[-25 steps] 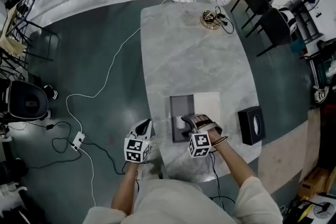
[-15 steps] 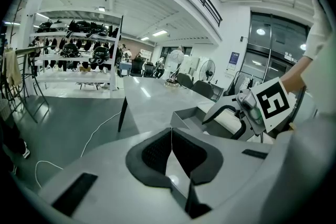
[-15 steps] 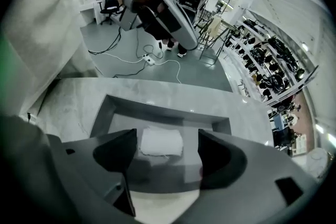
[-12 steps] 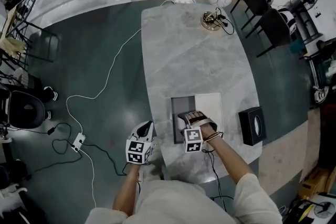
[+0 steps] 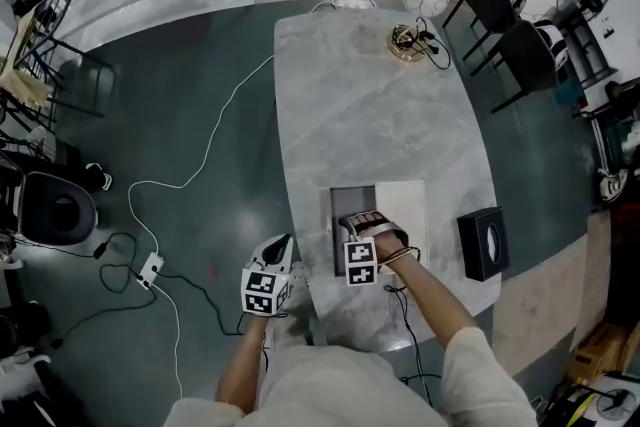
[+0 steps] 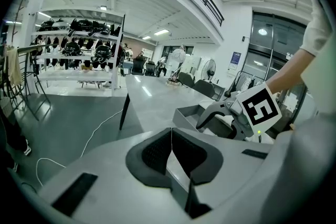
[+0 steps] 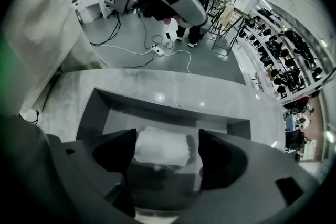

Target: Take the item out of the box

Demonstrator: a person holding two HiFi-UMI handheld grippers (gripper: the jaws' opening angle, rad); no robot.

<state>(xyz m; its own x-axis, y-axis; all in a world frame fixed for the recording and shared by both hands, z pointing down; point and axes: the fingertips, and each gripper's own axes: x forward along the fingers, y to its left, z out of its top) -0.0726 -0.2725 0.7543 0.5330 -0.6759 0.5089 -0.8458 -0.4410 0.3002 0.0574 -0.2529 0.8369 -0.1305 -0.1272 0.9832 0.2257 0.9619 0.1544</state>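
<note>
Currently my right gripper (image 7: 167, 140) has its fingers spread around the white item (image 7: 157, 150) lying inside the grey box (image 7: 168, 107). It looks light, soft and crushable, so I'd pinch its middle gently. My left gripper (image 6: 171, 150) is clenched, empty.

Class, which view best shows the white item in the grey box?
The right gripper view: the white oblong item lies between open jaws inside the open grey box. In the head view the right gripper covers it; the left gripper view shows only the box's wall.
</note>
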